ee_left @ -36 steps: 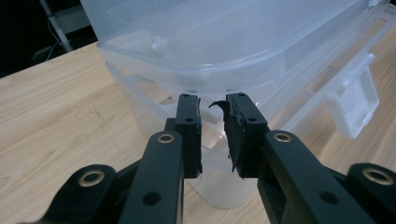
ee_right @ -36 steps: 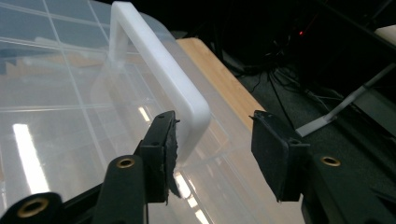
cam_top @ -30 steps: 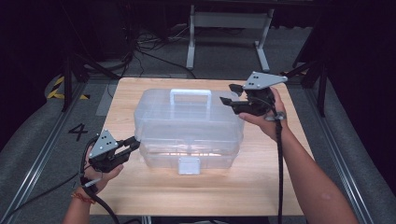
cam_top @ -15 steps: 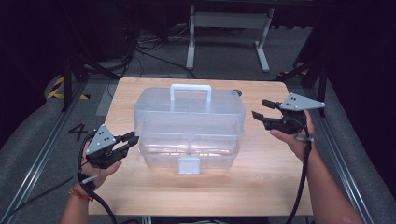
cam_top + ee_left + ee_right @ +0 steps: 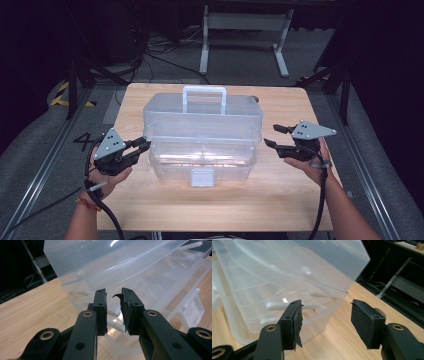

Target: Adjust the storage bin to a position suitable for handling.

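Note:
A clear plastic storage box (image 5: 202,120) with a top handle (image 5: 204,92) and a front latch (image 5: 202,176) stands mid-table. Its upper tier overhangs the lower one. My left gripper (image 5: 145,145) points at the box's left end where the tiers meet. In the left gripper view its jaws (image 5: 113,293) are shut to a narrow slit, with a white link bar of the box (image 5: 112,260) showing in the slit; I cannot tell if they pinch it. My right gripper (image 5: 271,135) hangs open just off the box's right end. Between its jaws (image 5: 327,303) are only table and the box's (image 5: 274,270) corner.
The wooden table (image 5: 200,210) has bare board in front of the box and at both ends. A small dark round object (image 5: 256,99) sits behind the box's right rear corner. A metal stand (image 5: 245,22) and cables lie on the floor beyond the table.
My right gripper has come down and out from above the box's rear right corner to the table level beside its right end. The left gripper has stayed put.

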`<move>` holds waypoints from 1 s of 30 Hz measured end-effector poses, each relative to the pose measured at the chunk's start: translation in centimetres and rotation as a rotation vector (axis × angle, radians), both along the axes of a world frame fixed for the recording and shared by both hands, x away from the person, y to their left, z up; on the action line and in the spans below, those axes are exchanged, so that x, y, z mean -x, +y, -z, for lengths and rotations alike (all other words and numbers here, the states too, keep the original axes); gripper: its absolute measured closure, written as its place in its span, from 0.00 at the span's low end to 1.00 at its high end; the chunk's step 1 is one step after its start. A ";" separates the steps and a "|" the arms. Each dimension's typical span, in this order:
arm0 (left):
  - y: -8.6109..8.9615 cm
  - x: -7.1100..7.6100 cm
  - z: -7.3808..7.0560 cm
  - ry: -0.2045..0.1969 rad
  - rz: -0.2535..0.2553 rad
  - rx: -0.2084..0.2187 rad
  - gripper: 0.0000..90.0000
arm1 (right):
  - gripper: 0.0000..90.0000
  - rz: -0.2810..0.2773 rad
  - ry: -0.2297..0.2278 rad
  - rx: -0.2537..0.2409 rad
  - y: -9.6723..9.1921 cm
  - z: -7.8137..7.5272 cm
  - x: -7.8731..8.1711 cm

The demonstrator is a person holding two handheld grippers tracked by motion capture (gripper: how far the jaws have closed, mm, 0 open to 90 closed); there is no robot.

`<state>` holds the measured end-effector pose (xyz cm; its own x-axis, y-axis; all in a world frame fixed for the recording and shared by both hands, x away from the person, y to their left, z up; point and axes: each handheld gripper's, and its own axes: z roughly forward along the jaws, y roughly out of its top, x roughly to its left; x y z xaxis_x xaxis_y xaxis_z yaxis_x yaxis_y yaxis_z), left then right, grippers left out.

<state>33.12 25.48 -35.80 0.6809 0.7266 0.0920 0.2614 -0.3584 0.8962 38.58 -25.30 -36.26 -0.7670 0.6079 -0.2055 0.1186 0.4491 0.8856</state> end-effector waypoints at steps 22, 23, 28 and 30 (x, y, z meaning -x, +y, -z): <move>1.4 1.2 0.6 -0.013 -0.055 -0.040 0.72 | 0.53 0.000 -0.080 -0.082 2.5 0.3 0.1; 1.8 1.4 0.8 -0.008 -0.064 -0.040 0.72 | 0.54 0.006 -0.090 -0.084 2.5 0.2 0.2; 2.8 1.7 2.5 0.048 -0.088 -0.078 0.70 | 0.57 0.039 -0.118 -0.112 2.7 -0.2 0.0; 2.9 1.7 4.1 0.098 -0.091 -0.093 0.70 | 0.58 0.045 -0.123 -0.116 2.7 -0.3 0.0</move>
